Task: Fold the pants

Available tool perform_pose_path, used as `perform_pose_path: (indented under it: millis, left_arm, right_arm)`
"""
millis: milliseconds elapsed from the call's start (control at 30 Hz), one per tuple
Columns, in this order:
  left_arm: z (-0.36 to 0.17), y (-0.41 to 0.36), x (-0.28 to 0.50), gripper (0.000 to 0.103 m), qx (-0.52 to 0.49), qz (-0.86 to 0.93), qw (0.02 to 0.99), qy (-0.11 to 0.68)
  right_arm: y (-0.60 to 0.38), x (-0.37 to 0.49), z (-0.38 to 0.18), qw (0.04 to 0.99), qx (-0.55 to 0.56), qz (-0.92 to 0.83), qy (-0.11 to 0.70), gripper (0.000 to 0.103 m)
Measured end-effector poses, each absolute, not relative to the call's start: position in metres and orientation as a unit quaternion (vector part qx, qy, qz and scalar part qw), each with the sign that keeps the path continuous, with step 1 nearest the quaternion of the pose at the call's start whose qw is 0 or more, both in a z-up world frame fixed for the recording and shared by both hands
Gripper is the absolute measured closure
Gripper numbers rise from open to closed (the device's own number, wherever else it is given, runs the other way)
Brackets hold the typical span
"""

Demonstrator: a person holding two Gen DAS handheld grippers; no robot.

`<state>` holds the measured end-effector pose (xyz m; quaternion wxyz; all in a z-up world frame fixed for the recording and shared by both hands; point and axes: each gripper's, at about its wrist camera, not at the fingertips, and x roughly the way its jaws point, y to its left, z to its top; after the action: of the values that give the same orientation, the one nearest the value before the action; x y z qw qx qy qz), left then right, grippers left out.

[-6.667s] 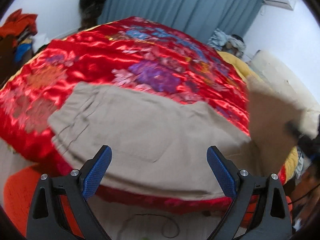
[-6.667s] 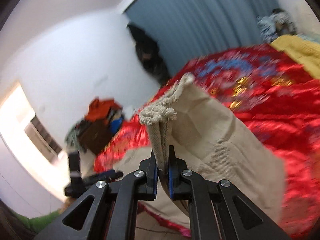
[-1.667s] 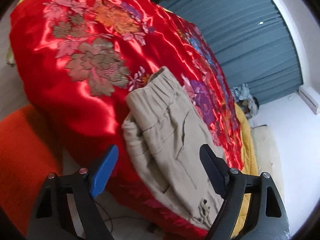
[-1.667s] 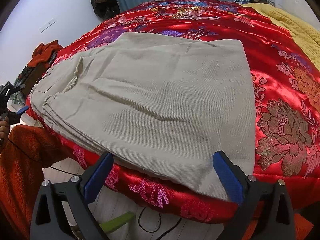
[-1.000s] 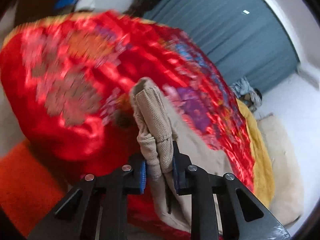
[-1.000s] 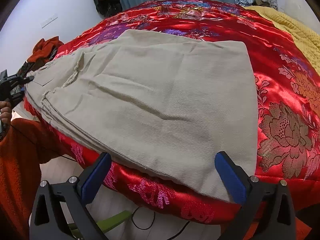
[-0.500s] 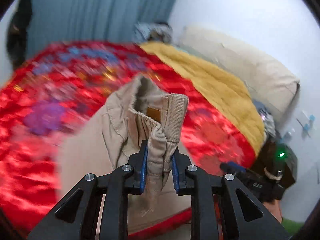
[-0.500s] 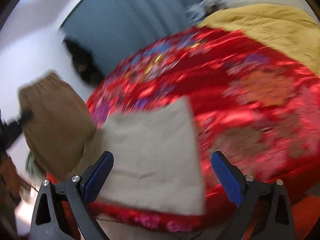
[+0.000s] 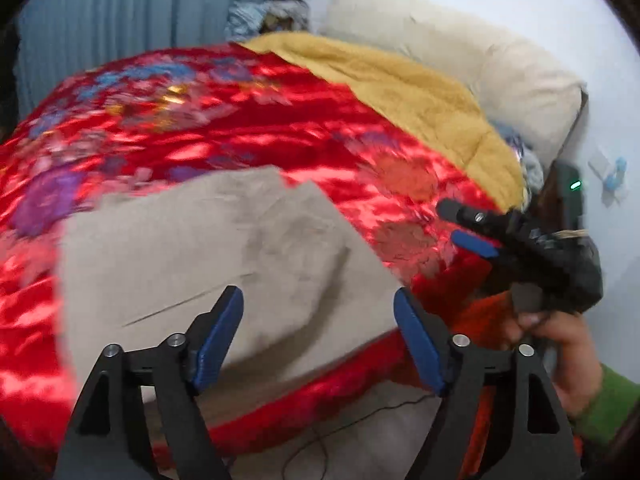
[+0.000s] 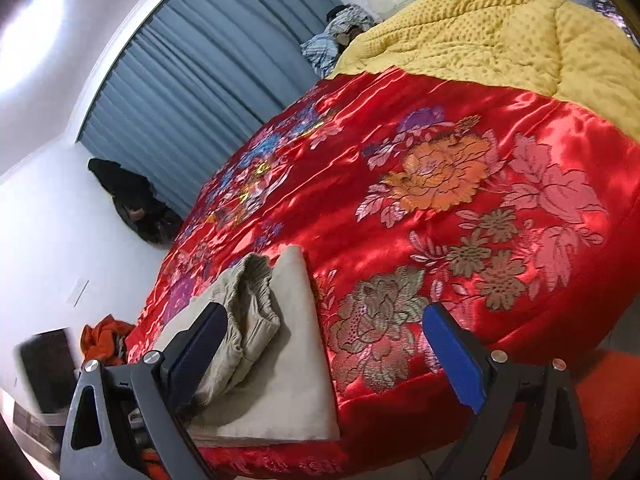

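Note:
The beige pants lie folded in a compact stack on the red floral bedspread, near the bed's front edge. In the right wrist view the pants sit at lower left, with the gathered waistband resting on top. My left gripper is open and empty, just above the front of the stack. My right gripper is open and empty, over the stack's right edge; it also shows in the left wrist view at the right.
A yellow blanket covers the bed's far side, with a cream headboard behind it. Blue curtains hang at the back. Clothes are piled by the wall. A cable lies on the floor.
My left gripper carried the waistband end over the stack, then opened and let it go. The pants now lie folded shorter. My right gripper stayed open and swung right.

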<state>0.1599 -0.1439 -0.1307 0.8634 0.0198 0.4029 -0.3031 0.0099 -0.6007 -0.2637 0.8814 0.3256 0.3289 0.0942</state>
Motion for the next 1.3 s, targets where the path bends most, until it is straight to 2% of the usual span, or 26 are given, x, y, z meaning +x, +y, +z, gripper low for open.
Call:
perform_pose_path:
  millis: [100,200,267,400,500,533,667,733,833,967,1100,1200,1267,1300]
  left_arm:
    - [-0.12,-0.093,0.155,0.021,0.012,-0.241,0.892,0.382]
    - [-0.131,-0.056,0.161,0.021,0.005,-0.175,0.908,0.381]
    - [-0.14,-0.045,0.166,0.022,-0.009,-0.154,0.908,0.389]
    - [-0.165,-0.044,0.17,0.024,-0.011,-0.147,0.899,0.413]
    - [-0.173,-0.053,0.174,0.026,0.001,-0.158,0.892,0.424]
    - [-0.174,-0.053,0.174,0.027,0.004,-0.159,0.891,0.426]
    - [-0.161,-0.054,0.168,0.022,0.014,-0.165,0.901,0.402]
    - [-0.162,-0.057,0.167,0.021,0.016,-0.172,0.902,0.397]
    - [-0.168,-0.064,0.159,0.02,0.02,-0.195,0.893,0.406]
    - [-0.188,-0.071,0.141,0.02,0.073,-0.184,0.889,0.414]
    - [-0.202,-0.063,0.151,0.021,0.057,-0.158,0.886,0.433]
    - [-0.198,-0.061,0.168,0.021,0.05,-0.133,0.897,0.419]
    - [-0.201,-0.047,0.18,0.033,0.026,-0.088,0.896,0.435]
    - [-0.207,-0.038,0.183,0.033,-0.006,-0.092,0.888,0.45]
  right_arm:
    - [-0.581,0.019,-0.261,0.876,0.31,0.152,0.336,0.008]
    - [-0.548,0.034,-0.253,0.858,0.279,0.238,0.361,0.015]
    - [-0.519,0.05,-0.251,0.828,0.245,0.293,0.411,0.028]
    - [-0.489,0.068,-0.257,0.803,0.209,0.293,0.476,0.041]
    - [-0.479,0.081,-0.261,0.812,0.177,0.257,0.493,0.073]
    - [-0.476,0.084,-0.261,0.815,0.161,0.247,0.498,0.09]
    - [-0.465,0.076,-0.219,0.849,0.075,0.252,0.459,0.093]
    - [-0.471,0.075,-0.208,0.858,0.068,0.25,0.442,0.093]
    - [-0.485,0.091,-0.224,0.851,0.082,0.238,0.46,0.093]
    - [-0.489,0.096,-0.252,0.835,0.087,0.232,0.492,0.093]
    - [-0.488,0.092,-0.25,0.838,0.097,0.233,0.483,0.093]
    - [-0.488,0.091,-0.247,0.839,0.1,0.234,0.48,0.093]
    - [-0.49,0.091,-0.245,0.838,0.107,0.238,0.479,0.093]
    - [-0.491,0.091,-0.243,0.838,0.108,0.239,0.479,0.093]
